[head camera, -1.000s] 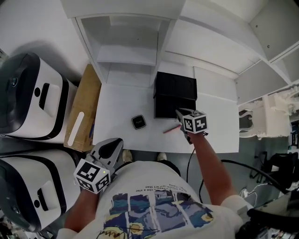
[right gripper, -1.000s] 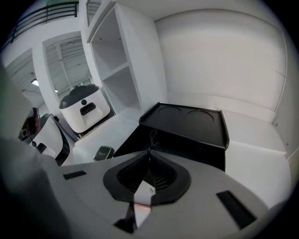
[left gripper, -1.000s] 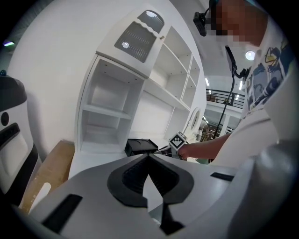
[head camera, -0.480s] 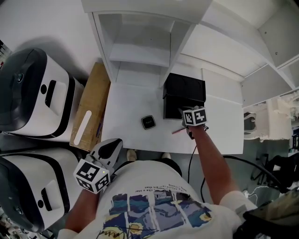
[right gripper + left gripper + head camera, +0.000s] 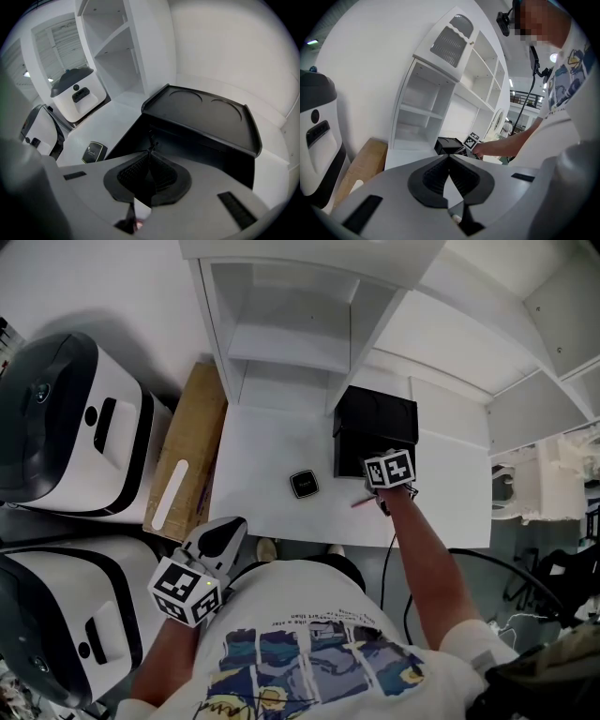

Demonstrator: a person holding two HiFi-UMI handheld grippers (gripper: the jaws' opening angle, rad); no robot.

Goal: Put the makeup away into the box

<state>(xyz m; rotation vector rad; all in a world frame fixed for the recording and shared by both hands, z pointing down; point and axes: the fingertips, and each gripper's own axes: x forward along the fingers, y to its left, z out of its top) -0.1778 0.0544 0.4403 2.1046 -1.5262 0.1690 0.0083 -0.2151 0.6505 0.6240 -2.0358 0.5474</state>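
**A:** Where is the makeup?

**B:** Two pieces lie out on the white desk (image 5: 262, 460). A small black square compact (image 5: 303, 484) lies flat, left of the black box (image 5: 375, 423) and apart from it. A thin pink stick (image 5: 363, 503) lies before the box's front, just beside the right gripper (image 5: 150, 153), on the side nearer the person.

**A:** Do all the views show both?

**B:** No. Only the head view shows the pink stick clearly. The right gripper view has the compact at its lower left. It also shows two round hollows in the box's raised lid (image 5: 201, 115), which the head view does not make out. The left gripper view shows neither piece, only the box far off and the person's forearm (image 5: 511, 140) reaching toward it.

**A:** And the grippers?

**B:** The right gripper's jaws are pressed together with nothing between the pads. Its tips point down against the box's dark open inside. A thin dark sliver (image 5: 151, 140) shows just past the tips, and I cannot tell what it is. The compact lies well to that gripper's left. The left gripper (image 5: 449, 158) is pressed together too, and empty. It is held off the desk's near left corner, well apart from the makeup.

**A:** And around them?

**B:** A white shelf unit (image 5: 281, 343) stands behind the desk, and a flat brown cardboard sheet (image 5: 187, 456) lies along its left side.
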